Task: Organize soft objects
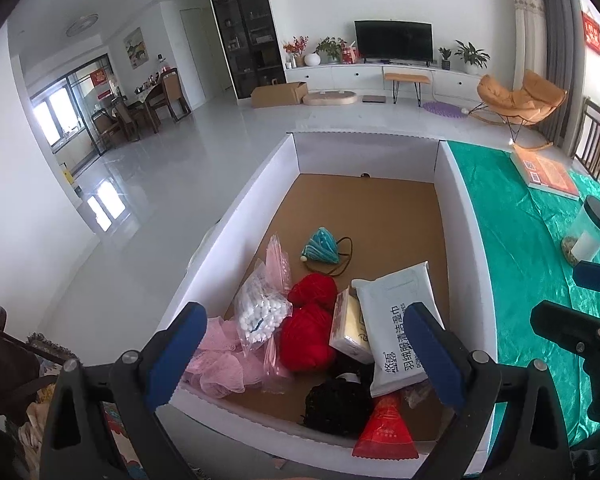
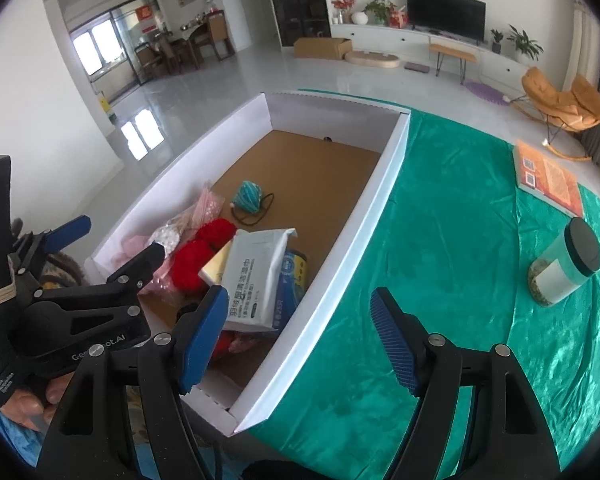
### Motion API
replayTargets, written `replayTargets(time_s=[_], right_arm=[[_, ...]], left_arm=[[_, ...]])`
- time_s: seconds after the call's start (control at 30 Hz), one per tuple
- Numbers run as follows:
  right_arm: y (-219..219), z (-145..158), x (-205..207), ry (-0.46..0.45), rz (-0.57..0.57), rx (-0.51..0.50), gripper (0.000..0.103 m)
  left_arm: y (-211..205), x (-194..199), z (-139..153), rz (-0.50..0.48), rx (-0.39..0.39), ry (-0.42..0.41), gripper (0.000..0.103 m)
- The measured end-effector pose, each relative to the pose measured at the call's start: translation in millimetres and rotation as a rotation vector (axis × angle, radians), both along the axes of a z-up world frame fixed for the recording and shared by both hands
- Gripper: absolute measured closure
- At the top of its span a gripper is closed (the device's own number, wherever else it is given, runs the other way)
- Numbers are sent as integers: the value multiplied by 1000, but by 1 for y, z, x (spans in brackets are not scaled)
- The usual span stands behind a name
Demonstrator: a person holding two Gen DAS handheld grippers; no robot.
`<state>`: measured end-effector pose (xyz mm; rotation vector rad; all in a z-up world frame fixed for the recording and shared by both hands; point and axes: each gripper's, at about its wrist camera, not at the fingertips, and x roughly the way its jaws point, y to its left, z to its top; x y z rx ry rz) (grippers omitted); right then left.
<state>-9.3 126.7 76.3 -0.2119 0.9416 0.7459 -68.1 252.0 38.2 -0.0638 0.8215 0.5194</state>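
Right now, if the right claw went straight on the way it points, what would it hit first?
Most likely the green cloth, just beside the white box's right wall. The right claw stands open and empty. Depth is hard to judge, so the wall could come first.

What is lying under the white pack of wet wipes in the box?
The white wipes pack leans on a yellowish tissue pack and a blue-and-yellow roll, partly seen. A black yarn ball lies at its near end. Whatever lies under its middle is hidden.
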Motion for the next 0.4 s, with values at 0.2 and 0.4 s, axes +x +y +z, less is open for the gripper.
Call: replayTargets(time_s=[0.2, 0.4], right_arm=[[5, -2, -2, -1, 7, -16, 26], [8, -4, -3, 0, 6, -16, 26]], left_arm=[[2, -3, 4, 0, -8, -16, 5], [7, -12, 9, 4, -52, -73, 1]])
